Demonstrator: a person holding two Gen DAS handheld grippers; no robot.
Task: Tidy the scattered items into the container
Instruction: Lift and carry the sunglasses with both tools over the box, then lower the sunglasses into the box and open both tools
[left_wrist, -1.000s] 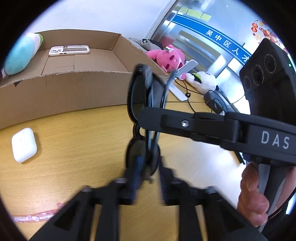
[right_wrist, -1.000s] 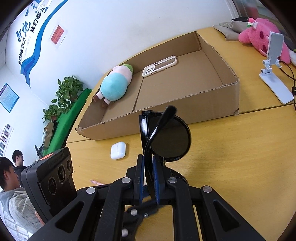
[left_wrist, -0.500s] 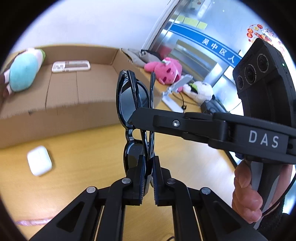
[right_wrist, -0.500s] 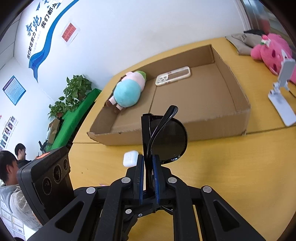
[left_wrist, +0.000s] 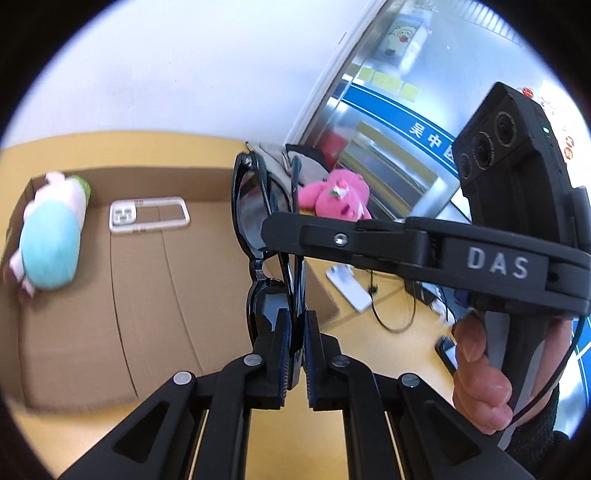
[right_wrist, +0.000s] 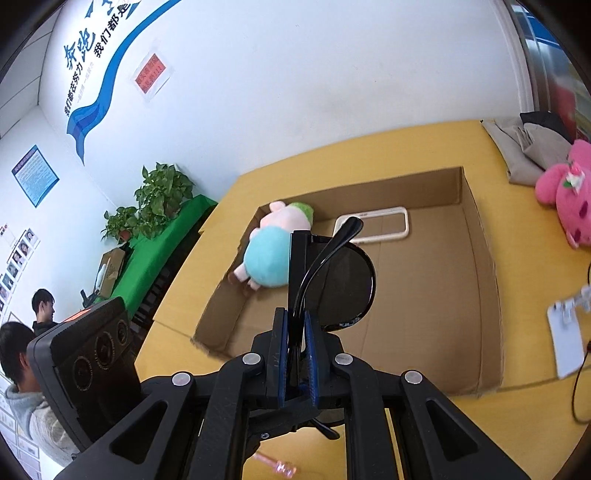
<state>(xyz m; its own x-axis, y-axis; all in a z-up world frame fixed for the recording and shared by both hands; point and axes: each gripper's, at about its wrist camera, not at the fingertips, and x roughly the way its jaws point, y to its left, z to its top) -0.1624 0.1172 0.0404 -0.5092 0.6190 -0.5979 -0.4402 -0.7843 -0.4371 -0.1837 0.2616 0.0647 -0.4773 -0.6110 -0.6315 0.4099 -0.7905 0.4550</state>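
Both my grippers came up and forward, so the cardboard box (right_wrist: 476, 280) now sits right under the sunglasses (left_wrist: 255, 221). Left fingers (left_wrist: 282, 354) pinch one end of the glossy black frame, right fingers (right_wrist: 280, 354) pinch the other end, curved arm folded across the round dark lens. Down in the matte, creased box: a fuzzy teal-and-pink plush (right_wrist: 273, 254) and a white phone case (right_wrist: 384, 230), rounded corners. Smooth yellow desk (right_wrist: 517, 417) all around.
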